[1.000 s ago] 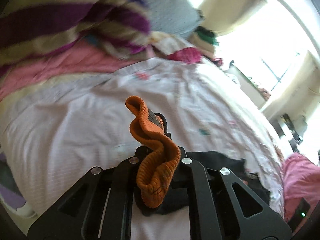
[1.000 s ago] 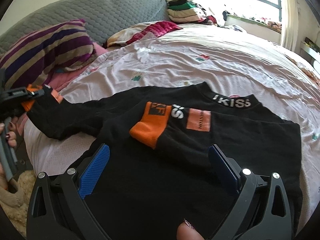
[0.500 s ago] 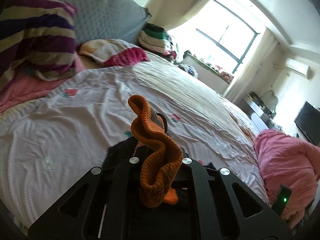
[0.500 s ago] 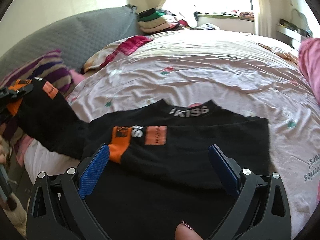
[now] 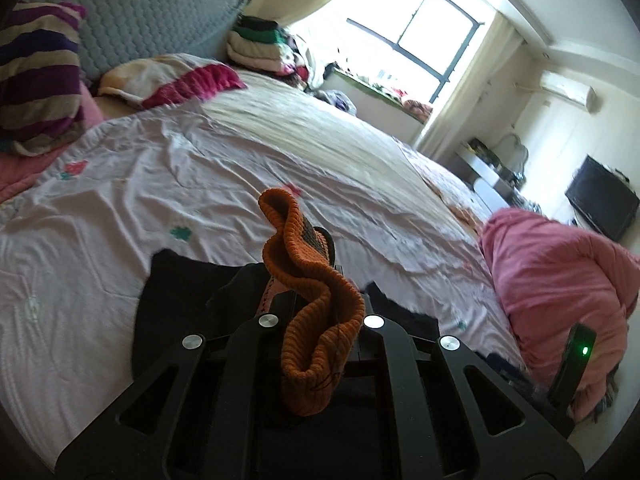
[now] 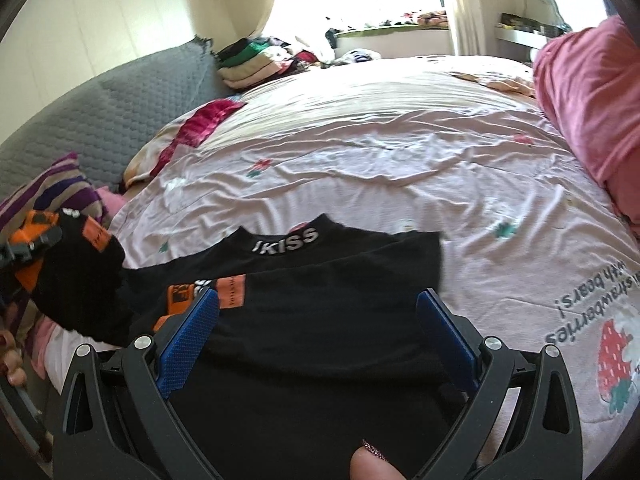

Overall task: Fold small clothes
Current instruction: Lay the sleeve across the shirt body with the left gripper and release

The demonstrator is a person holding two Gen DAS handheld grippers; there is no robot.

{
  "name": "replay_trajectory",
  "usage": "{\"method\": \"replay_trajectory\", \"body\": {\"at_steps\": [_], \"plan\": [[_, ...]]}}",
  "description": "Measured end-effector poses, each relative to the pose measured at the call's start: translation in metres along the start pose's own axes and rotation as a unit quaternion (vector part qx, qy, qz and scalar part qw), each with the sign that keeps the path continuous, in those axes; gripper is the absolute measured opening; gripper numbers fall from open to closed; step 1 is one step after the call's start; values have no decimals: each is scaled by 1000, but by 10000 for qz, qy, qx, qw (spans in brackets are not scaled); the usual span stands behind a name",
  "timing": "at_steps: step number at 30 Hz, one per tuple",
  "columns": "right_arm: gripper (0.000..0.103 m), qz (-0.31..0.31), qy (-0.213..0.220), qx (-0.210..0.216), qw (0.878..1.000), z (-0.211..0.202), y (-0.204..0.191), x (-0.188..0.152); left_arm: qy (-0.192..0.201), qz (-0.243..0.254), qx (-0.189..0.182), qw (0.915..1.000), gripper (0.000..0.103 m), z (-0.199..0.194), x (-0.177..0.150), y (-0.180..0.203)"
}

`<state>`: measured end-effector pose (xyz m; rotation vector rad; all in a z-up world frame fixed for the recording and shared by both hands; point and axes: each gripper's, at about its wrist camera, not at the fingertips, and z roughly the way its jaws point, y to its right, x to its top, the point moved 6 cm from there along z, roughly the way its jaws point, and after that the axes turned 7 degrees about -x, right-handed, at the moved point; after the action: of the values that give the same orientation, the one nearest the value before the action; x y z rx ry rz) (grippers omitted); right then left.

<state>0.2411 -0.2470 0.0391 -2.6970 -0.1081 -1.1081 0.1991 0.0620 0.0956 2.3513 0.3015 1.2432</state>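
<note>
Left tool (image 5: 316, 280): fingers closed together on the orange ribbed cuff (image 5: 316, 320) of the black sweater's left sleeve (image 6: 80, 280). In the left wrist view the cuff bunches up in a loop above the fingers and hangs down between the tool's arms. In the right wrist view this tool (image 6: 28, 244) sits at the far left edge, with the sleeve lifted off the bed and draped from it; an orange label shows on the sleeve near the cuff.

Right tool (image 6: 318, 320): fingers spread wide, blue pads (image 6: 188, 332) on both inner faces, nothing between them. It hovers over the lower body of the black sweater (image 6: 320, 320); whether it touches the fabric cannot be told from this angle. A fingertip with a glittery nail (image 6: 372, 464) shows at the bottom edge.

Sweater: lies flat on the bed, collar away from the camera, white lettering "KISS" (image 6: 286, 242) on the collar. 1 sleeve is already folded across the chest, its orange cuff (image 6: 180, 296) just beside the right tool's left pad.

Surroundings: pale pink bedsheet (image 6: 380, 160) with small flower prints and a strawberry print with text at the right. Pink quilt (image 6: 592, 92) bunched at the right. Striped pillow (image 5: 36, 80) and grey padded headboard (image 5: 140, 12) at the left. Stack of folded clothes (image 6: 252, 60) near the window (image 5: 408, 36).
</note>
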Motion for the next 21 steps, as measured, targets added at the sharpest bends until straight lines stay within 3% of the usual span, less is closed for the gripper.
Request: {"method": "replay_trajectory", "body": {"at_steps": [18,20,21], "plan": [[98,347,-38,-374,9987,-15,66,-13,-1256,174,-373,9912,5,80,-81,50],[98,324,-59,-397,9987,-16,69,-16,-1403,178,-459,9889,8,86,-89,54],[98,315,-68,-400,9987,-16,70,-17,-1449,149,-524,9879,19,87,-91,55]]}}
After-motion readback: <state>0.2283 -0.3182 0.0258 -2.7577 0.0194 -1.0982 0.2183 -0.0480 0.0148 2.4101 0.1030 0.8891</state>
